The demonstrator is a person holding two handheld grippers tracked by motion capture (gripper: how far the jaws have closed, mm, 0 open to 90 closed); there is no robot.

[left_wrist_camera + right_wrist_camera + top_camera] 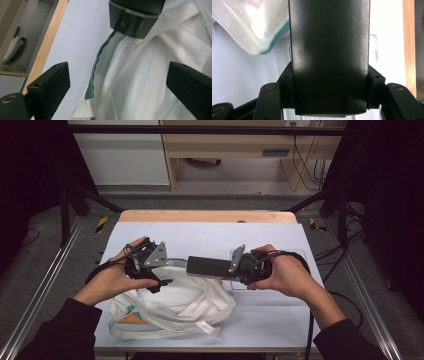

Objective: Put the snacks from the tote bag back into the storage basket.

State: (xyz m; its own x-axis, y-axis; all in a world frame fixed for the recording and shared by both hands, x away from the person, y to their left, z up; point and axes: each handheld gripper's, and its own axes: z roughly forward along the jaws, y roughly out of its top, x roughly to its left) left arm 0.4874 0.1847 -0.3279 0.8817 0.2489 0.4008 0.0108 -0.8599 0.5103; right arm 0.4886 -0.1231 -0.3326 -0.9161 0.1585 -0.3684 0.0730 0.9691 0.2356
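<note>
The left gripper (159,279), its jaws spread wide with nothing between them, hovered just above the upper left part of the white cloth bag (172,307), near the bag's green-trimmed edge (100,58). To the right of the bag's top edge, the right gripper (239,269) was clamped on one end of a flat black box (207,267), whose free end pointed toward the left gripper, just above the bag's opening.

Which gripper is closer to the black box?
The right gripper: its jaws clamp the black box by its sides. The left gripper hangs open over the white cloth bag, just short of the box's far end.
</note>
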